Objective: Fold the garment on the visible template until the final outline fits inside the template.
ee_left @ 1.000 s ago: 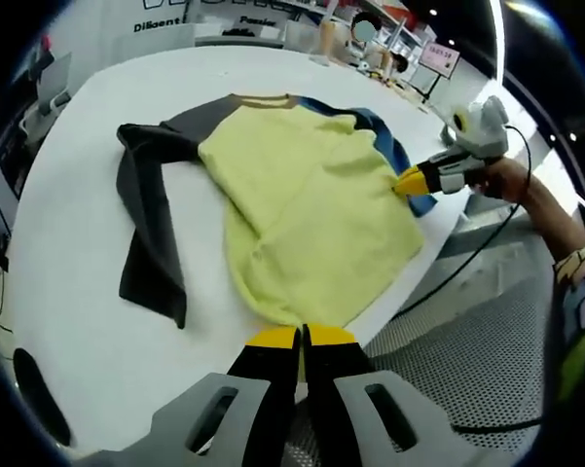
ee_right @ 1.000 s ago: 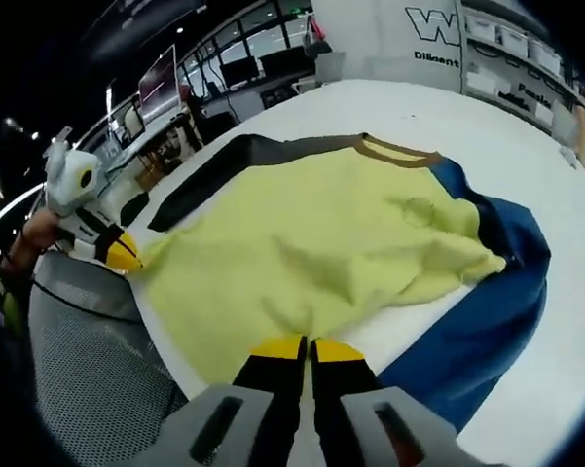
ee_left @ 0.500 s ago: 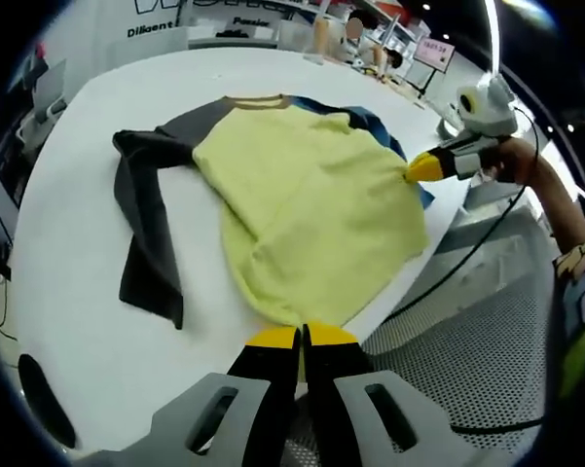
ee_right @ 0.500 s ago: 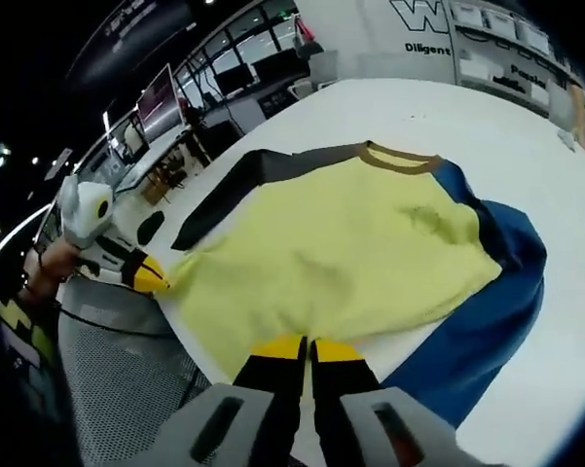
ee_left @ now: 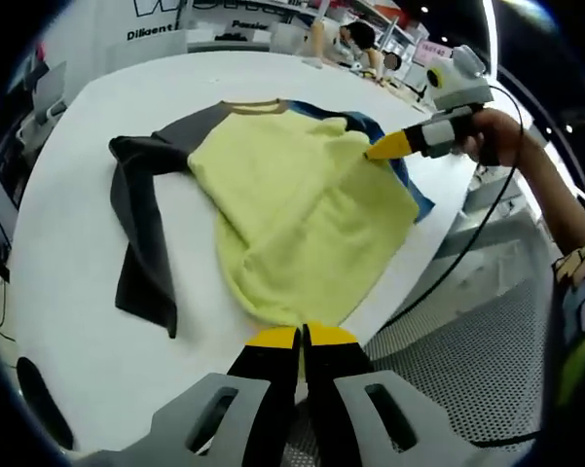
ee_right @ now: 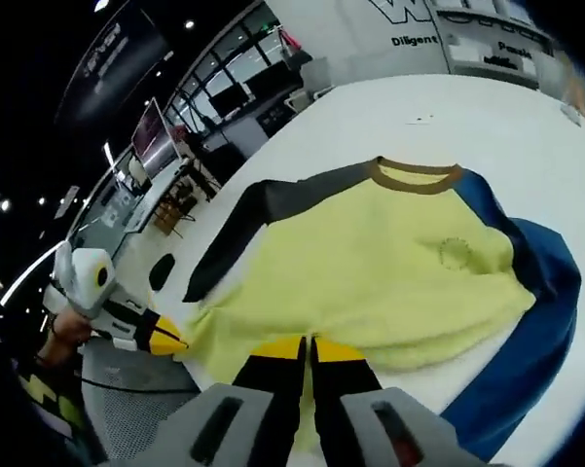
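Two hand-held grippers clamp hem corners of garment (ee_left: 302,214): left hand-held gripper (ee_left: 302,338) and right hand-held gripper (ee_right: 309,347), jaws together on yellow cloth. Garment lies flat on white desk (ee_left: 68,292), sleeves spread. Step: bottom fold starting. Next: carry hem evenly toward collar (ee_right: 414,175).

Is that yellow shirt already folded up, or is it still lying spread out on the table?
Mostly spread. The yellow shirt lies flat on the white table, its grey sleeve stretched out; both grippers pinch its hem corners.
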The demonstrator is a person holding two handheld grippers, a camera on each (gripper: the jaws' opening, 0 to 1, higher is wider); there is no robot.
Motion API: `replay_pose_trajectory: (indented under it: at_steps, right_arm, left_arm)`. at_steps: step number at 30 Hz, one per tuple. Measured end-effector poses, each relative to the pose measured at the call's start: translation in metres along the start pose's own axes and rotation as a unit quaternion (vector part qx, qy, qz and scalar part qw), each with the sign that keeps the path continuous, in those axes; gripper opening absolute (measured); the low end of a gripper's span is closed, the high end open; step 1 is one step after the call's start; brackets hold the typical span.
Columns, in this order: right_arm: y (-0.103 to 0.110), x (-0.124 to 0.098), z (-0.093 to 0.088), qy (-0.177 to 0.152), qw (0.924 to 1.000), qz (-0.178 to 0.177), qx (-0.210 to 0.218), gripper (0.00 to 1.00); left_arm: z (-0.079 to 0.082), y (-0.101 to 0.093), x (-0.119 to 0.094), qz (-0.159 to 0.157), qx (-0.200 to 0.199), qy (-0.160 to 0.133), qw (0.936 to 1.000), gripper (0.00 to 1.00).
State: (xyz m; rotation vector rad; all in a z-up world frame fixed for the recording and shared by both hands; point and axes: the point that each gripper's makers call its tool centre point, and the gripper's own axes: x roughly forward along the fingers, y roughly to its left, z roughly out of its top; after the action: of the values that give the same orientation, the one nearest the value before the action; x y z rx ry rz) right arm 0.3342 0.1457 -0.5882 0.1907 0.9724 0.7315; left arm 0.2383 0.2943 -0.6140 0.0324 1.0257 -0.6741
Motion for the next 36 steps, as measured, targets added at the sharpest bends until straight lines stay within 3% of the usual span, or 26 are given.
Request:
replay_pose_trajectory:
  at_steps: [9, 14, 24, 36]
  right_arm:
    - [0.002, 0.012, 0.009, -0.013, 0.9989, 0.02, 0.041, 0.0]
    - [0.0, 0.033, 0.022, -0.02, 0.9969, 0.026, 0.071, 0.0]
    - [-0.007, 0.063, 0.042, -0.016, 0.9964, 0.0, 0.084, 0.0]
    - [-0.017, 0.091, 0.046, 0.003, 0.9955, -0.021, 0.092, 0.0]
  left_arm:
    - [0.004, 0.002, 0.002, 0.0, -0.006, -0.006, 1.0, 0.0]
    - [0.007, 0.007, 0.002, 0.002, -0.013, -0.011, 0.9999, 0.0]
    - [0.005, 0.017, -0.001, 0.012, -0.026, -0.017, 0.9994, 0.0]
    - [-0.001, 0.034, 0.0, 0.028, -0.05, -0.013, 0.9983, 0.0]
